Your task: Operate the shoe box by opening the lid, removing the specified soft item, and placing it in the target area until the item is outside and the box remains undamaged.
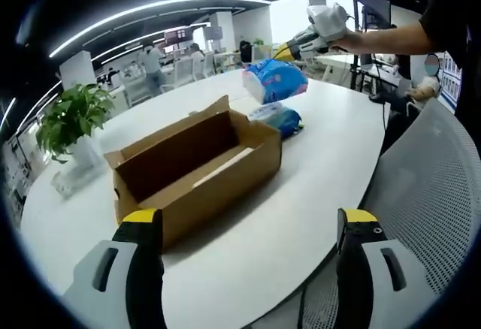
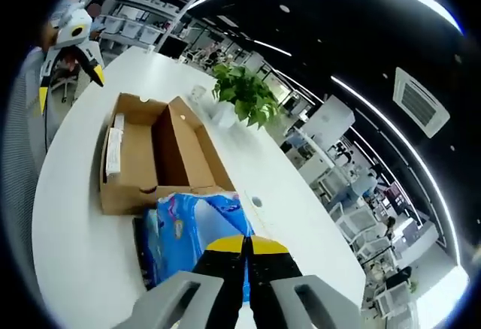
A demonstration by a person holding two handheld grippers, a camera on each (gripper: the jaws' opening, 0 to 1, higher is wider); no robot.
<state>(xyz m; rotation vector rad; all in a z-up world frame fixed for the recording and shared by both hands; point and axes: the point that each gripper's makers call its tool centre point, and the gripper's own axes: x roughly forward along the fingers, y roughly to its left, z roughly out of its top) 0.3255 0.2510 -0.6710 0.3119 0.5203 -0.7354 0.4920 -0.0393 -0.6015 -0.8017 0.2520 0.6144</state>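
Two claws work a shoe-box job at a white oval desk. The right claw, jaws pinched together on the top of a blue soft pack, holds it lifted above the desk beyond the far end of the cardboard shoe box, apparently to carry it clear of the box toward a resting spot. The left claw hangs released near the desk's near edge, jaws wide and gripping nothing, seemingly keeping out of the way. The box sits mid-desk with its lid already open and standing up along one side. A second blue packet lies on the desk just past the box, under the raised pack. A potted plant stands near the desk's far edge, and a mesh chair waits alongside.
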